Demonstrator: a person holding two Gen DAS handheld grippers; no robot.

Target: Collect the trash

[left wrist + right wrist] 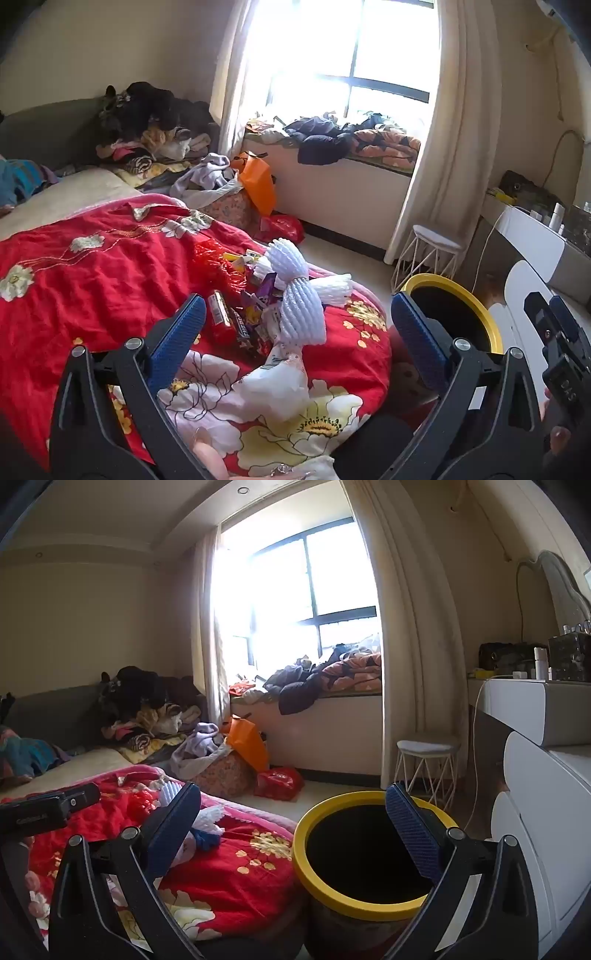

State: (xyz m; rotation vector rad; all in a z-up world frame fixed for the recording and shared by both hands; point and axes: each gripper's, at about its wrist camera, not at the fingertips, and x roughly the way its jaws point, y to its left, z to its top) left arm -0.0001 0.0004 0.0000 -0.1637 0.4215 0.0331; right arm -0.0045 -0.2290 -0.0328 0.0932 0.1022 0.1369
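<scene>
Right tongs [295, 808] gape above yellow-rimmed bin [354, 904].

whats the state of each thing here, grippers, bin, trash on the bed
left gripper: open, empty, above the trash
right gripper: open, empty, over the bin
yellow-rimmed bin: open, no lid, inside too dark to tell
white foam nets: loose on the red quilt
snack wrappers: scattered, not picked up
</scene>
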